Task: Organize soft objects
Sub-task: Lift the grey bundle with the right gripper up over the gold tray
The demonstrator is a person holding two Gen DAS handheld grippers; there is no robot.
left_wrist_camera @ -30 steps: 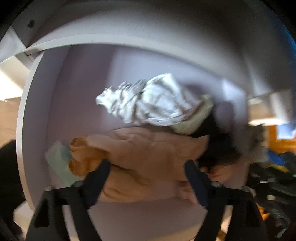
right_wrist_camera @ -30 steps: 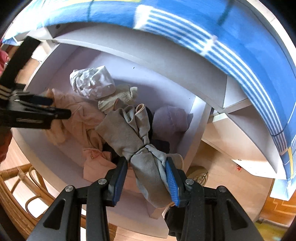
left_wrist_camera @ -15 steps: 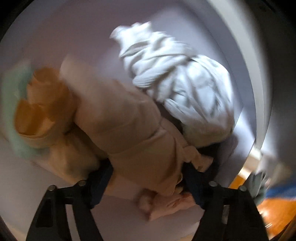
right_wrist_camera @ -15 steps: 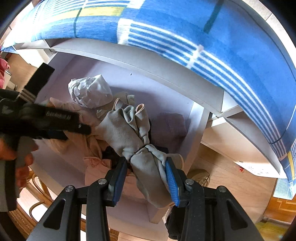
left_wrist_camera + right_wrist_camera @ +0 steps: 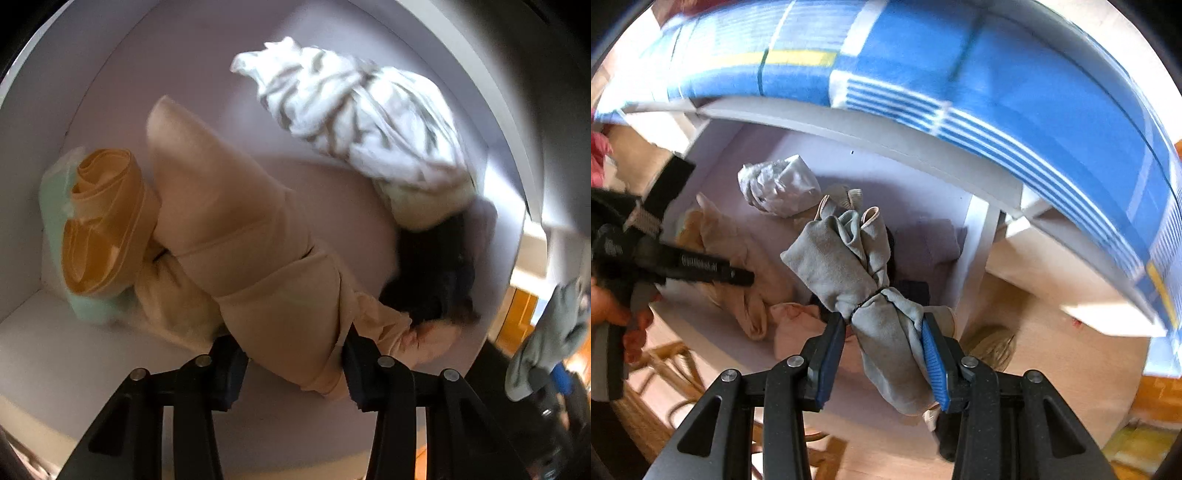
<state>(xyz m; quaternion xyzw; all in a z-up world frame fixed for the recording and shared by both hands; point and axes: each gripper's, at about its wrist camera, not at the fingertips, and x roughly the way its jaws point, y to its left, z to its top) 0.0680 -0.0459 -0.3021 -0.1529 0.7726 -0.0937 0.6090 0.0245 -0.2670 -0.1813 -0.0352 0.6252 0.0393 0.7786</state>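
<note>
Your left gripper (image 5: pixel 291 363) points steeply down into the white shelf compartment (image 5: pixel 110 74), and its jaws have just been closing: the pads now pinch the near end of the tan folded garment (image 5: pixel 240 236) between them. That garment is a long, soft, peach-tan roll lying on the shelf floor, running from the jaws toward 11 o'clock in the left wrist view. Your right gripper (image 5: pixel 882 354) also aims down, raised in front of the shelf, and is clamped on the grey bundle (image 5: pixel 857 273), a grey cloth cinched at its waist by a dark band, its upper folds fanning toward 12 o'clock.

Touching the tan garment at 9 o'clock is an orange rolled cloth (image 5: pixel 103 229) resting on a pale green cloth (image 5: pixel 55 206). At 1 o'clock lies a crumpled white cloth (image 5: pixel 365 122), with a cream piece (image 5: pixel 424 206) under its lower edge and a dark garment (image 5: pixel 436 273) at 3 o'clock, just beside the tan one. In the right wrist view your hand (image 5: pixel 613 314) shows at 9 o'clock on the left gripper's handle, and a blue plaid fabric (image 5: pixel 960 74) covers the shelf top.
</note>
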